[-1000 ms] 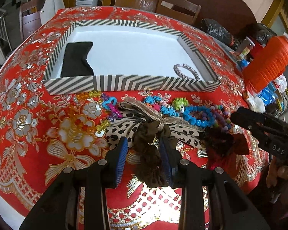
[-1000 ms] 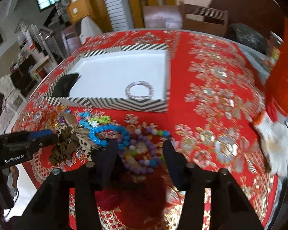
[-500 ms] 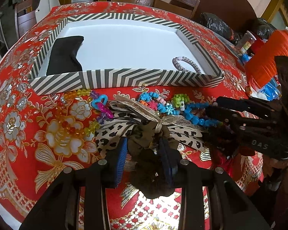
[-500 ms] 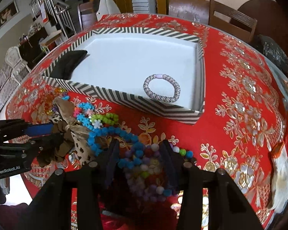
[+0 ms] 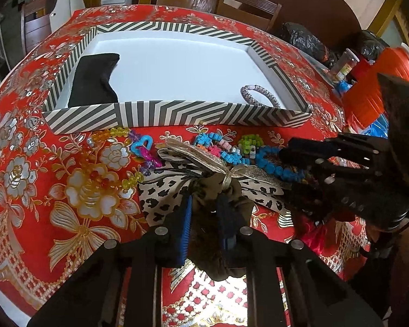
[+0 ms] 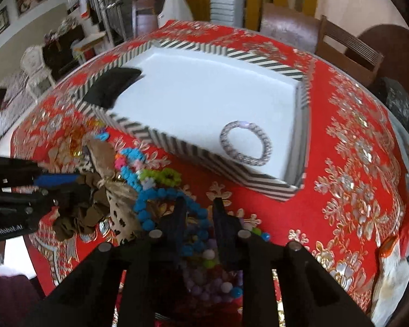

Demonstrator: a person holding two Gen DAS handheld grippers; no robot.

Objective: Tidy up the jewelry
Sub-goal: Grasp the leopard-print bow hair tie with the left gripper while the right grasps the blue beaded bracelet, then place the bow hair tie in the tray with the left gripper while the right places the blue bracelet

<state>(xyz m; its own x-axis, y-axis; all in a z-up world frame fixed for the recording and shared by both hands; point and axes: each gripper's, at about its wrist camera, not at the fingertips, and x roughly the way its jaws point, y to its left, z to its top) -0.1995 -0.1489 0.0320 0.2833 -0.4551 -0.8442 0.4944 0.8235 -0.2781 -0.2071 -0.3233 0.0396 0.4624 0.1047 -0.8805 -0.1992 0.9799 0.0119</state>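
Left wrist view: only a silver bracelet (image 5: 260,95) is in the striped tray (image 5: 177,115) so far, left gripper (image 5: 207,212) clamped on the brown scrunchie (image 5: 218,234), right gripper (image 6: 199,212) pinching the blue bead bracelet (image 6: 150,218), most pieces left outside.

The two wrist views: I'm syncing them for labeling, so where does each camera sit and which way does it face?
Left wrist: rides the left tongs, facing the striped tray; its own fingers pinch the brown scrunchie; right tongs enter at right.
Right wrist: rides the right tongs, facing the tray from the right; fingers straddle the blue bead bracelet.
Shared: tray, silver bracelet, black pouch.
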